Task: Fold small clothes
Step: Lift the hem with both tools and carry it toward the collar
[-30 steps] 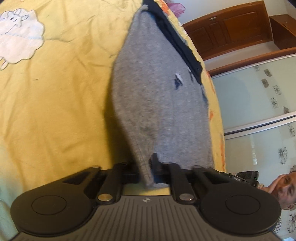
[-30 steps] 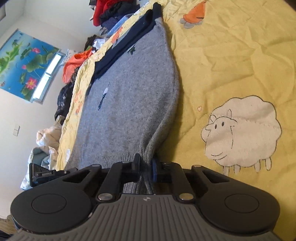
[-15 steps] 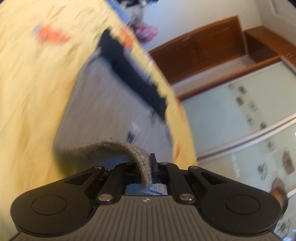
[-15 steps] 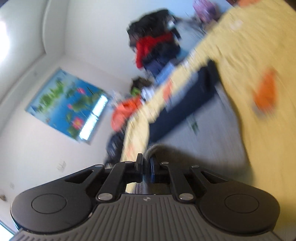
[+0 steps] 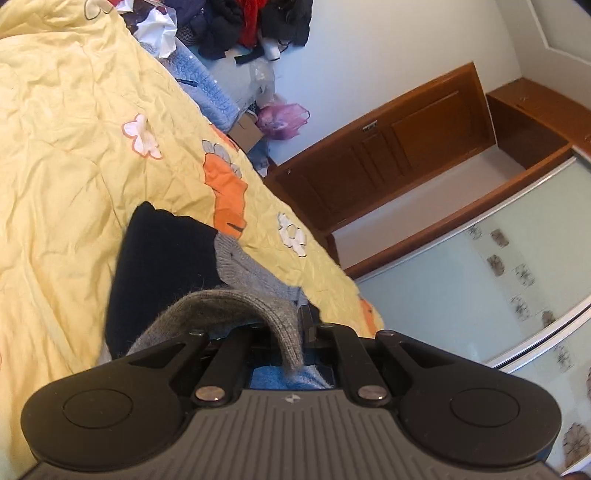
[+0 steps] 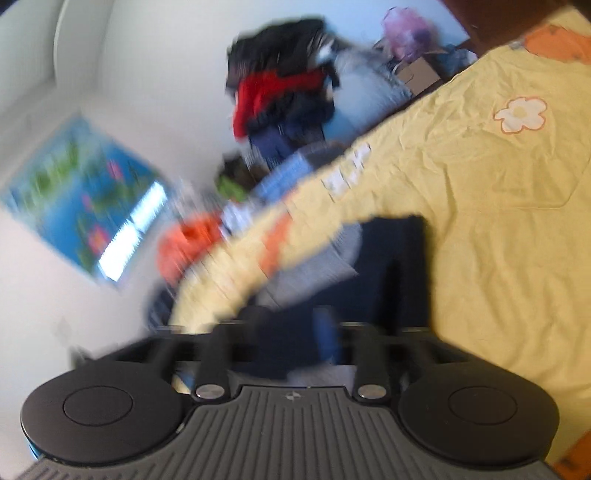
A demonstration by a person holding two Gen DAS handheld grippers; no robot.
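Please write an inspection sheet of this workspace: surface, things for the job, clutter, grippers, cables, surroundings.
Surface: yellow bedspread, wrinkled, printed with flowers and orange shapes.
Job's things: grey sweater with navy part, lying on the bedspread, its hem lifted.
Clutter: pile of clothes past the bed's far end; pink bag and cardboard box on the floor.
Grippers: left gripper shut on the grey hem; right gripper blurred, state unclear.
Cables: nothing seen.
Surroundings: wooden door, glass wardrobe panels, blue poster on the wall.
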